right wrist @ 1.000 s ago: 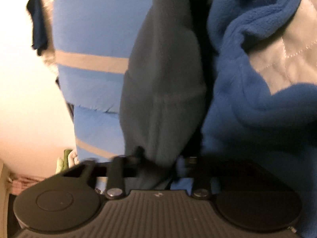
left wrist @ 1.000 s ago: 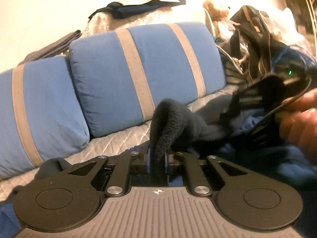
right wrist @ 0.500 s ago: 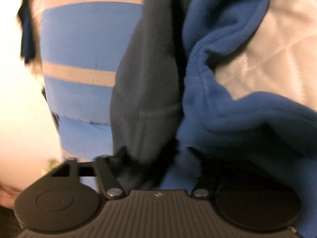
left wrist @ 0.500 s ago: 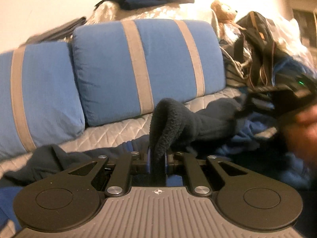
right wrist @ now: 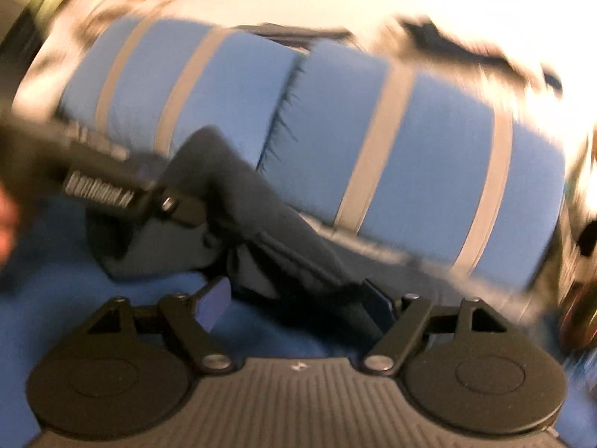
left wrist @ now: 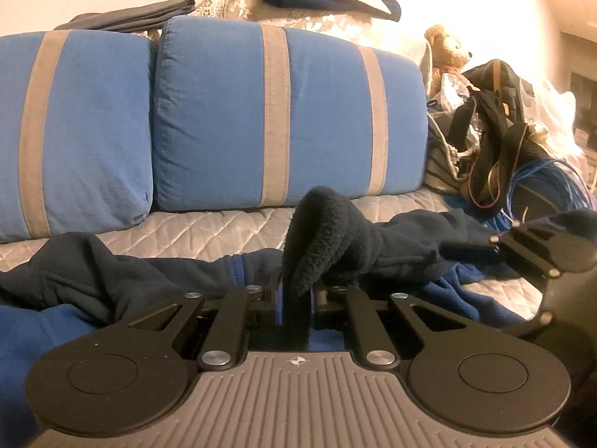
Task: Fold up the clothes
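A: Where is the garment?

B: The dark fleece [left wrist: 373, 246] lies across the quilted seat [left wrist: 209, 231], near the front edge, on top of a bright blue cloth [left wrist: 44, 336]. It runs from the near left of the seat across to the right. One thick fold of it rises in the middle.

A: What holds that fold?

B: The left gripper [left wrist: 296, 298]. Its fingers are together, clamped on the fleece; the fold stands up between them and droops over to the left.

A: And the right gripper?

B: In its own view the right gripper [right wrist: 294, 302] has its jaws opening, the fingers [right wrist: 214, 300] wide apart. A dark strip of the fleece runs down into the gap, but the pads do not press on it. That view is badly blurred. In the left view this gripper shows at the right edge, just beside the fleece's right end.

A: What is behind?

B: Two blue cushions [left wrist: 287, 115] with grey stripes stand against the sofa back, far from the camera. Folded dark clothes [left wrist: 130, 18] lie on top of the back. At the far right sit a teddy bear [left wrist: 447, 52], a dark bag [left wrist: 496, 123] and a coil of blue cable [left wrist: 548, 183].

A: Is any of the person in sight?

B: Only a reddish blur at the left edge of the right view; I cannot tell what part it is.
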Motion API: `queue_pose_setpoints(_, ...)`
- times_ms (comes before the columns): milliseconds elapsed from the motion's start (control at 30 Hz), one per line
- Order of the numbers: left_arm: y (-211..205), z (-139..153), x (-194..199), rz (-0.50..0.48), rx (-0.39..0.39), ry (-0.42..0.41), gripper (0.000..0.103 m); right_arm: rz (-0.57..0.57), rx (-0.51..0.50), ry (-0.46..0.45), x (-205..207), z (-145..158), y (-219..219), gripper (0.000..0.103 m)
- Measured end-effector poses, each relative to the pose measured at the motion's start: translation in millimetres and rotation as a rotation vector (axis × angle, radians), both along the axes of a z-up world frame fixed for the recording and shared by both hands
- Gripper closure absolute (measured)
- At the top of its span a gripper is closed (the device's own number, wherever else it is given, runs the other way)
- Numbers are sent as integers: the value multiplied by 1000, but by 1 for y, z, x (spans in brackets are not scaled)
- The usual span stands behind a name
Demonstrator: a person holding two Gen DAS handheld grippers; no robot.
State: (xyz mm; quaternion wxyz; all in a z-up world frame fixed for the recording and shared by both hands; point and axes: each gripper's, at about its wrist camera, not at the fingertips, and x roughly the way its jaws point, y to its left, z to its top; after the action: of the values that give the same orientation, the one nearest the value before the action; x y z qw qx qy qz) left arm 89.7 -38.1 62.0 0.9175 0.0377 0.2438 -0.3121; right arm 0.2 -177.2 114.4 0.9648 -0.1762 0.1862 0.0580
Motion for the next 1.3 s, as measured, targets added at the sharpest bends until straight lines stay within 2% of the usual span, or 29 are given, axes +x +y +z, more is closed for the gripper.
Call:
queue_pose_setpoints(133,2,1,0,-11,-2,6,91,42,-201,-63,-7,-11,15,21)
queue_pose_setpoints(300,-1,1,-7,-44,53,-24,91,84,-322,-99,8,-17,26,35)
queue_pose_setpoints(333,-3,0,-9,-54,72,-35,90,96,-330,-93,8,-17,29,43)
queue_pose_setpoints(367,-5,0,-11,-64,96,-49,90,108,-338,-88,9,-18,31,61)
queue_pose_setpoints(400,-7,-1,-13,-72,120,-65,88,120,-346,-82,9,-18,33,70)
queue_pose_setpoints(467,-12,-1,-18,-75,179,-110,85,141,-342,-61,9,-17,34,83)
queue_pose_setpoints(500,-15,-1,-21,-73,210,-138,77,151,-332,-46,8,-16,32,86)
queue_pose_setpoints(533,-18,-1,-25,-73,238,-173,66,156,-325,-37,8,-16,30,87)
queue_pose_setpoints(633,-28,-4,-41,-108,319,-313,50,211,-320,-10,6,-16,22,87)
queue_pose_setpoints(867,-51,-23,-72,-235,532,-574,45,374,-359,44,-3,-21,1,89)
queue_pose_setpoints(1000,-60,-41,-92,-339,664,-759,39,421,-408,54,-8,-30,-2,90)
queue_pose_setpoints(1100,-68,-56,-104,-403,793,-867,38,437,-427,51,-9,-30,-2,90)
queue_pose_setpoints(1200,-77,-70,-109,-483,927,-936,35,451,-455,50,-10,-31,-1,90)
queue_pose_setpoints(1233,-80,-75,-108,-521,965,-931,32,452,-460,46,-11,-30,-1,90)
queue_pose_setpoints(1300,-85,-85,-104,-576,1063,-929,32,451,-471,38,-13,-29,-1,90)
